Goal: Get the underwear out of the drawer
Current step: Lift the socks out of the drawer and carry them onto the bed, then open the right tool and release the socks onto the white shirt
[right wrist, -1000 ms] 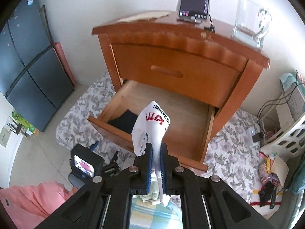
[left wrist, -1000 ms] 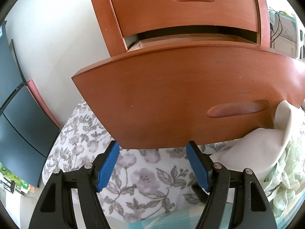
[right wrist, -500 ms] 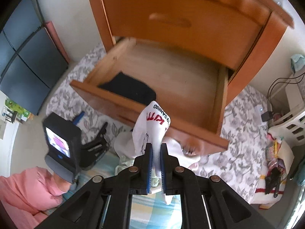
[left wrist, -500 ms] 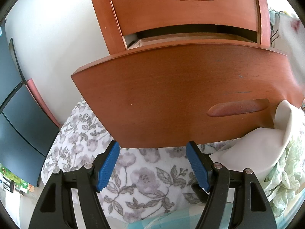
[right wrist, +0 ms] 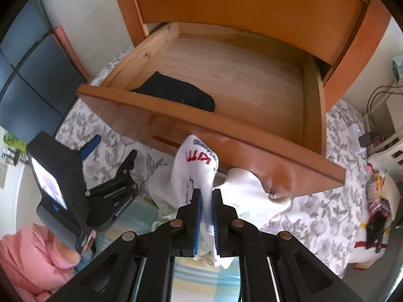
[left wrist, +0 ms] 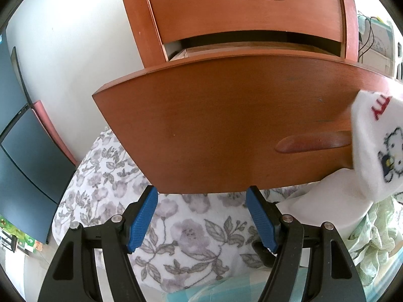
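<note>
Right gripper (right wrist: 206, 209): clamped on a white printed garment (right wrist: 195, 168), presumably one of the underwear pieces. The cloth is pinched between both blue pads; a fold stands up beyond the fingertips, red lettering on top, and a short tail hangs below the jaws. In the left wrist view the same piece hangs in front of the right end of the drawer front, cartoon cat print visible.

Handling, judged: thin knit, very light, fully limp. It drapes and bunches, with no stiff edge to hold. A pinch through a doubled fold, as here, should hold; a single-layer edge could slide out. Not fragile.

Left gripper (left wrist: 201, 216): jaws apart, nothing between the pads, low before the bottom edge of the drawer front (left wrist: 226, 125).

Just beyond the right fingertips, on the floral cloth (right wrist: 309, 216) on the floor, a pile of pale garments (right wrist: 252, 188) lies against the foot of the drawer front; these look already taken out.

Farther: open drawer (right wrist: 312, 95), bare wooden bottom apart from one dark folded garment (right wrist: 176, 93) in the front left corner, touching the front wall. It lies well apart from the held piece, above and left of the right gripper in that view. Judged the next item to fetch; I would take it at the raised fold.

Farthest: closed upper drawer (right wrist: 252, 2).
</note>
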